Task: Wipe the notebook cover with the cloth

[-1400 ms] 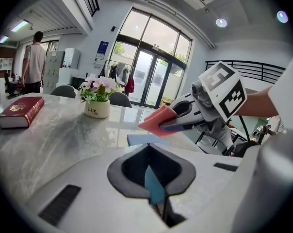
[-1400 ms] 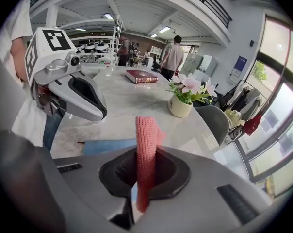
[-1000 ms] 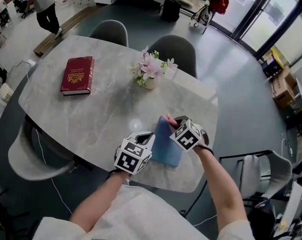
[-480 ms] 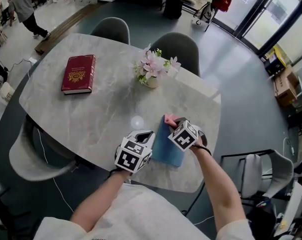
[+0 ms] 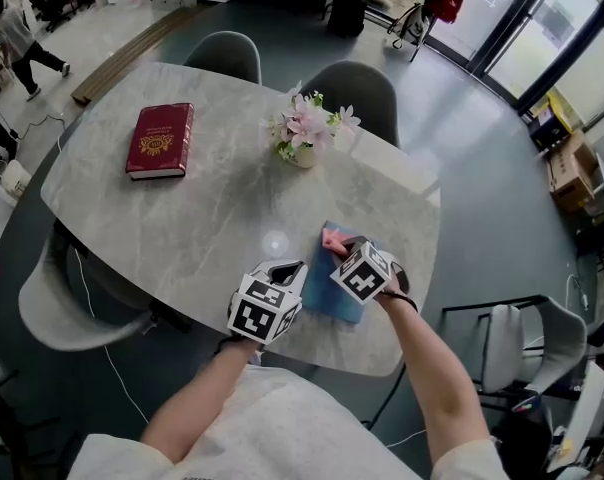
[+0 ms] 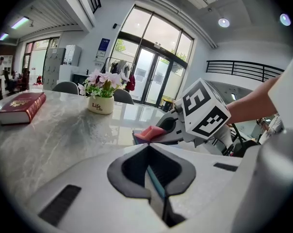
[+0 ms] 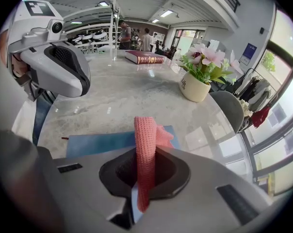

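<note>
The right gripper point(image 7: 143, 176) has its fingers clenched on the pink cloth point(image 7: 145, 140), held over the blue notebook point(image 7: 103, 142); the notebook lies flat near the marble surface's point(image 5: 202, 218) front edge. The left gripper's point(image 6: 154, 181) fingers grasp the notebook's edge.

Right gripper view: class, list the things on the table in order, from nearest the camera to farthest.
pink cloth → blue notebook → flower pot → red book

Bright daylight, tabletop glare, fisheye-warped edges
</note>
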{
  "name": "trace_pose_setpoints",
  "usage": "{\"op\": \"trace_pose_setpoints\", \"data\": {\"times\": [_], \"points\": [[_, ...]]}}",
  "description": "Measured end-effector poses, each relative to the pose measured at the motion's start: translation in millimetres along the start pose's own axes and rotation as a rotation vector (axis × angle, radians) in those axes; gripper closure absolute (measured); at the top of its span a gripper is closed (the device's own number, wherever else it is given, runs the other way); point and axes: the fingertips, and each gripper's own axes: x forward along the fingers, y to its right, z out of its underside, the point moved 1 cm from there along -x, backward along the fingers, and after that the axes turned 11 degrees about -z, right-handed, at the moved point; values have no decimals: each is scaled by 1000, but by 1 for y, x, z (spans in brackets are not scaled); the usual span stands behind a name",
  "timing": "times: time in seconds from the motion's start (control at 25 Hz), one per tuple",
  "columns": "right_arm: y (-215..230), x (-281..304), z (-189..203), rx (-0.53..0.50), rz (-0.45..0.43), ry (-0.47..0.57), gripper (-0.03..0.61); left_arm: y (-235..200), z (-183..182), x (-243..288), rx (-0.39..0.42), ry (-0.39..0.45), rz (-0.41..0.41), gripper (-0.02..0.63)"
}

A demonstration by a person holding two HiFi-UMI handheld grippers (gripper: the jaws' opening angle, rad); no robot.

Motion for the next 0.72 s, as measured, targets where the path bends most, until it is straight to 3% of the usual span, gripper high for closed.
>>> {"op": "trace_pose_setpoints", "data": {"times": [0.72], "points": [[-54,-9,8,-40,-60,36,563,16,18,-29,-31,21,-56,607]]}}
